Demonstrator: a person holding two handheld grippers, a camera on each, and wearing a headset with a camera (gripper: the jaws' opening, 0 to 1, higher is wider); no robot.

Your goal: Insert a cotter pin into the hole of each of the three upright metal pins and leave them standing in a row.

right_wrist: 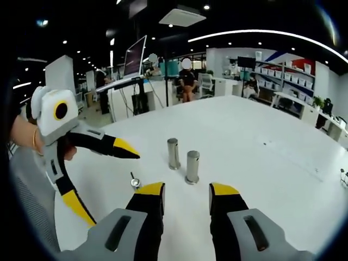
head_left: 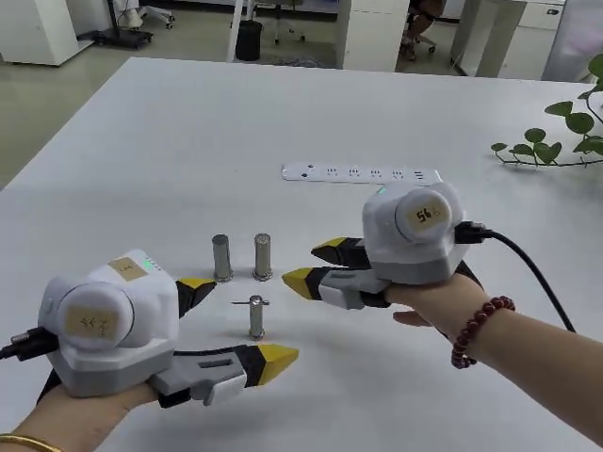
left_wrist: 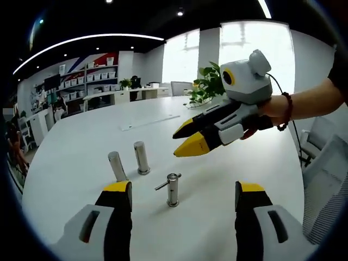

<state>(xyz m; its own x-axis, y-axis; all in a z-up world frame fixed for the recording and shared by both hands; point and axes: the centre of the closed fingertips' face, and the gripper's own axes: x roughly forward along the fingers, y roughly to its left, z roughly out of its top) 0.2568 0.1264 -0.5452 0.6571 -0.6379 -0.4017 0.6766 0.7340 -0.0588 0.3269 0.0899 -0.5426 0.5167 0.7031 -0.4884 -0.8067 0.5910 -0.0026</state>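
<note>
Left gripper (left_wrist: 184, 189): I see it wide open, empty, near the pinned post (head_left: 256, 318).
Right gripper (head_left: 311, 266): jaws apart, empty, right of that post.
Bare posts (head_left: 221, 257) (head_left: 262, 256): just behind it.

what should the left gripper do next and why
Probably ease the open left gripper forward around the front pin: it already carries a cotter pin but stands out of line with the two bare pins.

An office, with desks (right_wrist: 128, 84), monitor (right_wrist: 135, 56) and shelving (left_wrist: 100, 68).
</note>
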